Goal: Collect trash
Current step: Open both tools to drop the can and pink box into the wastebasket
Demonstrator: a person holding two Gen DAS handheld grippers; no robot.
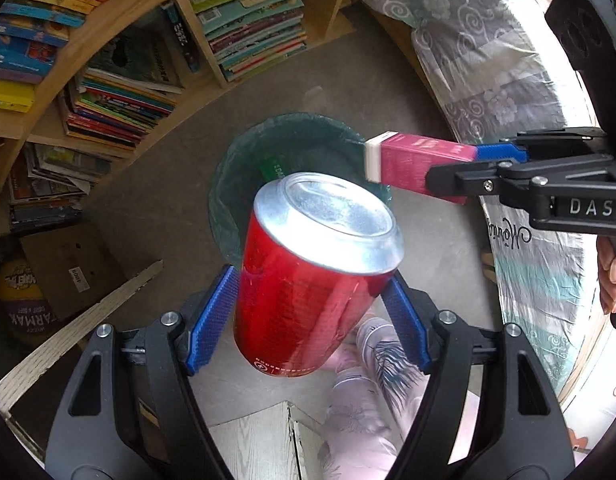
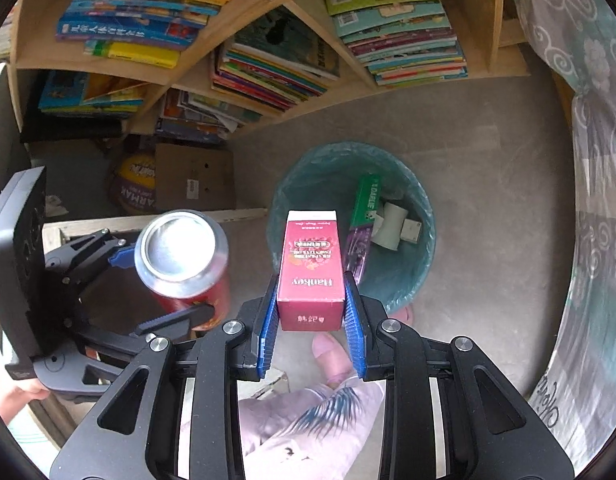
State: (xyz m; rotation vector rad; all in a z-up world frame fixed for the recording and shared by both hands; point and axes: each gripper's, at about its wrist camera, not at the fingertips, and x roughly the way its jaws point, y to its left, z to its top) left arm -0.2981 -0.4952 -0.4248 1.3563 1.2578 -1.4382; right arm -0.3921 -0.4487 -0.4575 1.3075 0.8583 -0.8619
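Observation:
My left gripper (image 1: 311, 300) is shut on a red drink can (image 1: 311, 280) and holds it in the air, near the rim of a round bin with a green liner (image 1: 284, 136). The can also shows in the right wrist view (image 2: 180, 256). My right gripper (image 2: 311, 304) is shut on a small red carton (image 2: 311, 268) and holds it over the near edge of the bin (image 2: 319, 160). The carton also shows in the left wrist view (image 1: 415, 160), above the bin's right rim. The bin holds a green box (image 2: 365, 200) and white scraps (image 2: 393, 224).
A wooden bookshelf (image 2: 268, 4) full of stacked books stands behind the bin. A cardboard box (image 2: 196, 176) and a yellow bag (image 2: 134, 184) lie left of it. A patterned bedcover (image 2: 595, 160) runs along the right. The person's leg and foot (image 2: 331, 356) are below the grippers.

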